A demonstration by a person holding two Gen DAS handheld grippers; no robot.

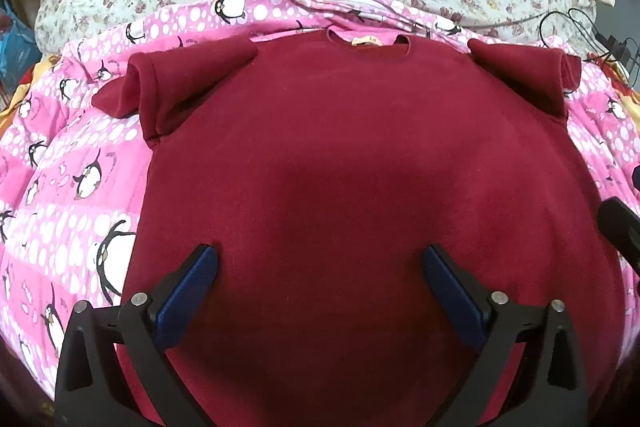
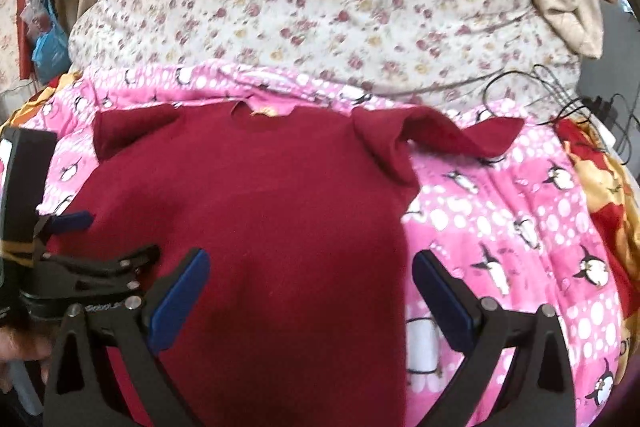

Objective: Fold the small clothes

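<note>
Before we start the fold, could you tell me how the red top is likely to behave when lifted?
The top is probably floppy: its sleeve already lies crumpled. It looks like thick fleece, so likely grippy rather than slippery. It may drag on the soft blanket.

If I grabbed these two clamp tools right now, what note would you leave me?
Left gripper: open, empty, over the lower middle of the red shirt.
Right gripper: open, empty, over the shirt's right edge.
The shirt lies flat, collar away from you, on the pink penguin blanket; both sleeves are rumpled.
Done: shirt spread out.
Left: all the folding.
</note>
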